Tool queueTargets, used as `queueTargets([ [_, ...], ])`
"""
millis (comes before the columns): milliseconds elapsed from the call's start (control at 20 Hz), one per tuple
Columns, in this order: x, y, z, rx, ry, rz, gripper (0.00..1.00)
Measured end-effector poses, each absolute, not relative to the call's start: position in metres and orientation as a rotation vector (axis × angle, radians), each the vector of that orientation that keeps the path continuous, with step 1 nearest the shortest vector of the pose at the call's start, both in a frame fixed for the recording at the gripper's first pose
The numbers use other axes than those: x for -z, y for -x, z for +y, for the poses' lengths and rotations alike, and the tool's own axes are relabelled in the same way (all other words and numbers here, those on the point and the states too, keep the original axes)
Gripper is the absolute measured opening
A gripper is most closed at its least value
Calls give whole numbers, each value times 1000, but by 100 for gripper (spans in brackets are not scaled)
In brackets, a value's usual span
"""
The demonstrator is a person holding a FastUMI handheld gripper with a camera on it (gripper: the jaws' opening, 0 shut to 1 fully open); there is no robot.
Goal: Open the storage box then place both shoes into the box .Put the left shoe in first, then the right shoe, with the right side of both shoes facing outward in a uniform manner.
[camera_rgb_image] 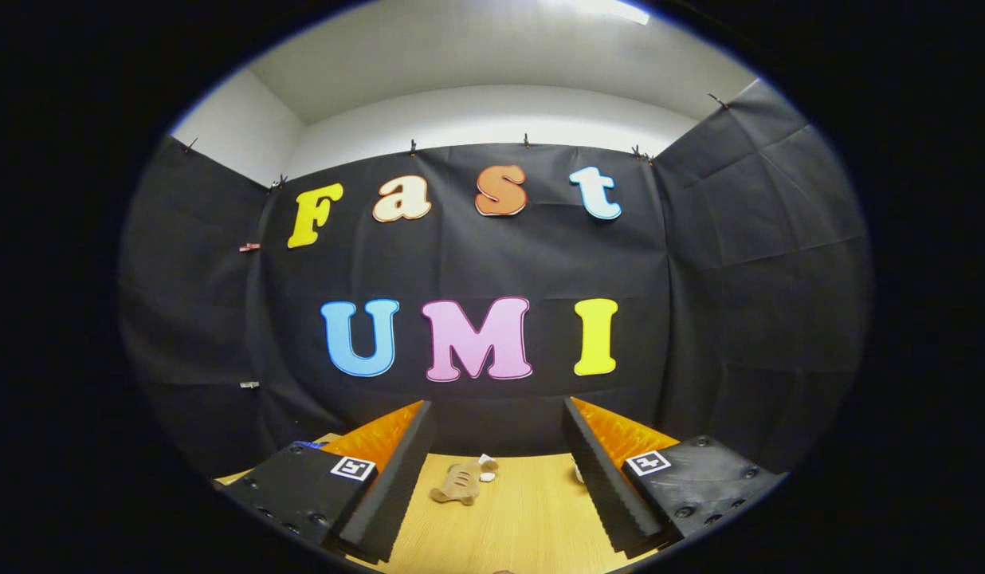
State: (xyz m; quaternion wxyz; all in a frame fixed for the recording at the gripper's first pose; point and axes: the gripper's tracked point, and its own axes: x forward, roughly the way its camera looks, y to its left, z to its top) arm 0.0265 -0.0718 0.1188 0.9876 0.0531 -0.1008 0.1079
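- Well, the claw [492,486] was held level and high, its fingers [389,486] spread wide apart with nothing between them but open air.
- Down on the wooden tabletop [532,526], beyond the fingers and between their lines, lay one small tan shoe [459,483], flat on its side, with a white bit at its far end.
- Another pale scrap [578,473] peeked out beside the right finger; too little of it showed to call it the second shoe.
- As for the box, nothing on this stretch of tabletop settled whether it stood open or shut.
- So the stage was anybody's guess: a free claw above a shoe on the tabletop fitted a box waiting to be opened, or an open box waiting for a shoe.
- Whichever it was, any reach for that shoe would have called for a dip downward and a careful pinch, since it looked soft and small.
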Motion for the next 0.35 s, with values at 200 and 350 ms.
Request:
queueTargets([
  [200, -109, -18, -75, -198, -105, -205, 98],
  [350, -102, -18, -74, -170, -107, -195, 98],
])
